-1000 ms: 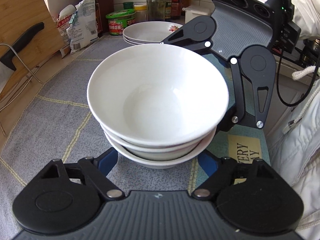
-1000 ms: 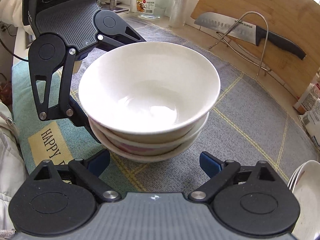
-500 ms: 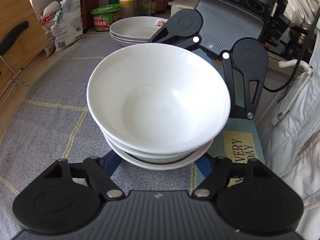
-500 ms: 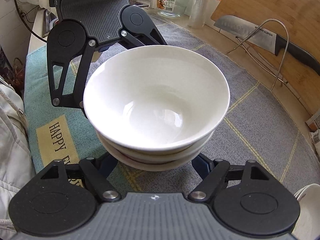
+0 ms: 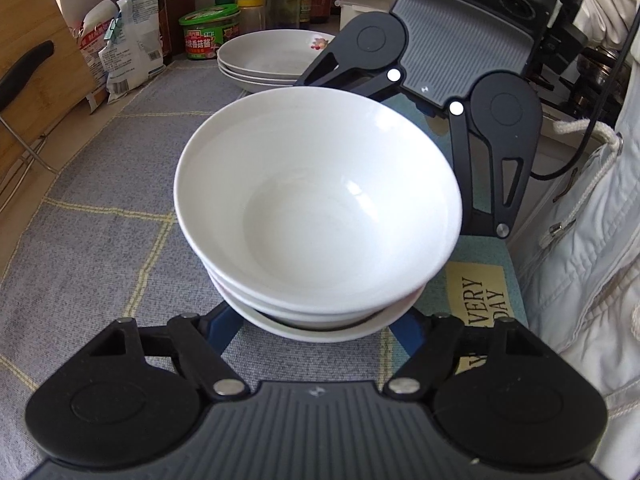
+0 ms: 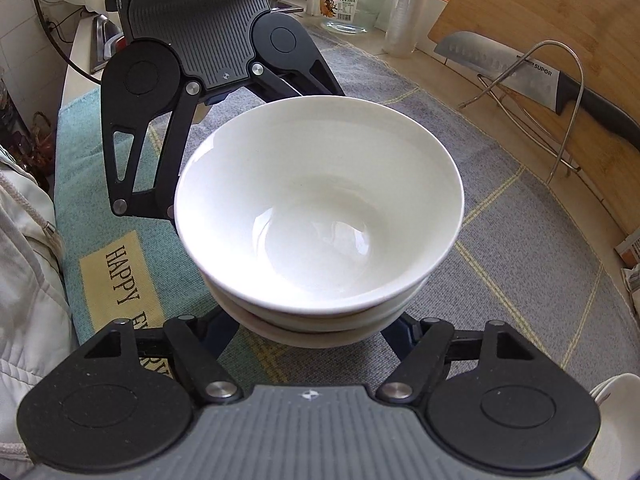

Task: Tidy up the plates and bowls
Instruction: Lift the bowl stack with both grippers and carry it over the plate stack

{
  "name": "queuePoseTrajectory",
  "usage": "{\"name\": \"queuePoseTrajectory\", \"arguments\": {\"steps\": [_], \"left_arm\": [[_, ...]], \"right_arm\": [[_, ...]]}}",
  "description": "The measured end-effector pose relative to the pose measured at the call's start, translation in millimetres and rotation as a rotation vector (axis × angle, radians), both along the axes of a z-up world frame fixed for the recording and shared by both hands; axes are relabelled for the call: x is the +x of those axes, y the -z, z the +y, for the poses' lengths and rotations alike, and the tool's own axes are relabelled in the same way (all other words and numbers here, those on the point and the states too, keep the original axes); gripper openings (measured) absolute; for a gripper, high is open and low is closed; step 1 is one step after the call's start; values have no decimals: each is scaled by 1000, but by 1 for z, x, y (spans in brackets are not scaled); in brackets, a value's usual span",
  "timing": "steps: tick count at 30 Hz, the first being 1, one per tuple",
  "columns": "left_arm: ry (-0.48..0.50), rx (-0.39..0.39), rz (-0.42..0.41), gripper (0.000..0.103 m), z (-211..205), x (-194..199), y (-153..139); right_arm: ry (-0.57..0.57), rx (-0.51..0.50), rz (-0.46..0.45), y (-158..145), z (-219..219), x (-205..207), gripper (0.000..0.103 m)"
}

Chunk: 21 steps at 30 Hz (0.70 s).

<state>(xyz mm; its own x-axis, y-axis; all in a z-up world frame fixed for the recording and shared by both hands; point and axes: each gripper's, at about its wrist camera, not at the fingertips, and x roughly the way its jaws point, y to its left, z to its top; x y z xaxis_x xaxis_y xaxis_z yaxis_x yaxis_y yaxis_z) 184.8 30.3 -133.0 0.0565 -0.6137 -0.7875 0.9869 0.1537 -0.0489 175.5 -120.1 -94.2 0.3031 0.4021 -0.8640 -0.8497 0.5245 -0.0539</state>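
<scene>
Stack of white bowls (image 5: 316, 216) bracketed by both grippers from opposite sides.

Since the earlier frame, the left gripper (image 5: 316, 326) and right gripper (image 6: 312, 326) have drawn in; their jaws have just been closing, blue pads under the bottom bowl's flanks. Contact hidden: grip cannot be confirmed. Stack of plates (image 5: 268, 60) lies beyond the left gripper on the grey mat (image 5: 100, 216).

Stacked bowls (image 5: 316, 216) on the mat (image 5: 104, 216); plates (image 5: 272, 60) behind, probably stacked.
</scene>
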Motion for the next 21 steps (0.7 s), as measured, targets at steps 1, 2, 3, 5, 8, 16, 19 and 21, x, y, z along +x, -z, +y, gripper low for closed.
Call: {"name": "queuePoseTrajectory", "arguments": {"steps": [1,2,3,5,8,16,19,21], "left_arm": [[-1,3,-3,78,-1,-1,-1],[-2,5,-4,78,-1,-2,-1],[-1,8,-4,78,-1,-2,-2],[-2,9,-4,78,-2,-3,-4],[-5,9,-8,78,-5,-5,-7],[-3,2,-17,78,-27,-8,-18],[4,-3,-22,78,-41,-9,-21],[6,-7,-21,78,-51,-9,-24]], "right_arm": [[0,0,2,0,0,0,80],[1,2,5,0,1,1,80],[2,4,9,0,0,0,80],[4,9,14,-2,-2,-1,80],[5,14,14,-7,-7,-3,80],[10,11,-1,-22,-33,-13,80],[12,3,-9,-28,-46,-16,80],[14,-2,-14,-32,-57,-18,80]]}}
